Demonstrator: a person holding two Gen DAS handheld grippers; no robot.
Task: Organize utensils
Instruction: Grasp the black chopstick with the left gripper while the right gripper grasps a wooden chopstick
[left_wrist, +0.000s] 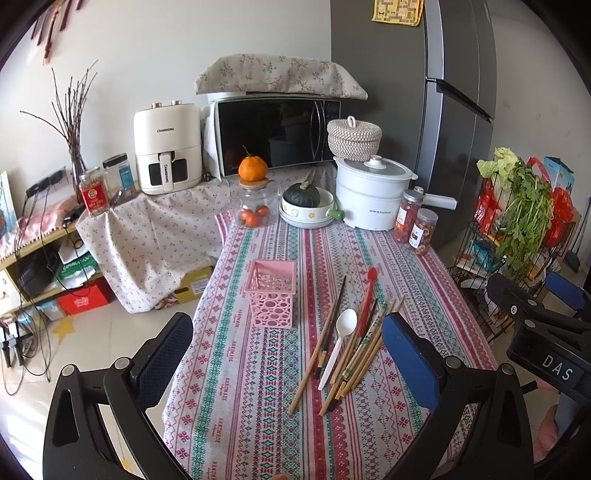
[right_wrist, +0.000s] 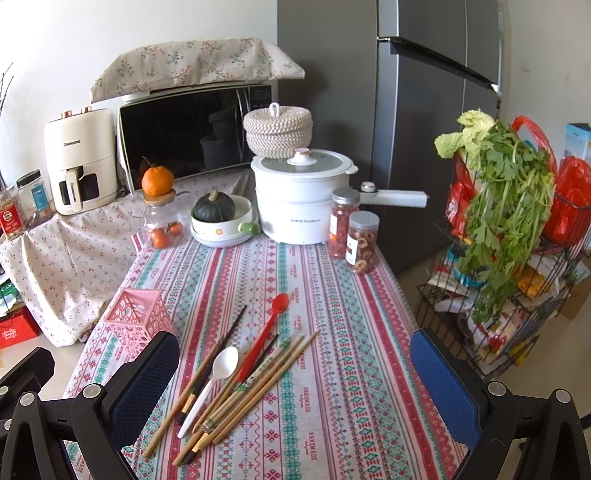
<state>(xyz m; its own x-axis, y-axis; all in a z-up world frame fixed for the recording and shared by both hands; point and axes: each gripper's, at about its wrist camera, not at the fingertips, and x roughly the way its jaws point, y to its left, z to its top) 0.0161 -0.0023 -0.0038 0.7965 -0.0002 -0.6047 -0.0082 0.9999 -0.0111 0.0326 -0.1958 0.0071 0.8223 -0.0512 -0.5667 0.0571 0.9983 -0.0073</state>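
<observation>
Both tools, left tool (left_wrist: 286, 356) and right tool (right_wrist: 295, 373), hang released over the bench (right_wrist: 369, 350); utensil pile (right_wrist: 229, 384) lies lengthwise ahead, nearer the right, pink holder (left_wrist: 272, 293) left of it.

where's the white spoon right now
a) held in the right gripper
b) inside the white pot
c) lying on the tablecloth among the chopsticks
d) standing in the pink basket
c: the white spoon lies flat on the tablecloth within the loose pile of chopsticks, while the pink basket holds no spoon and both grippers are open and empty.
</observation>
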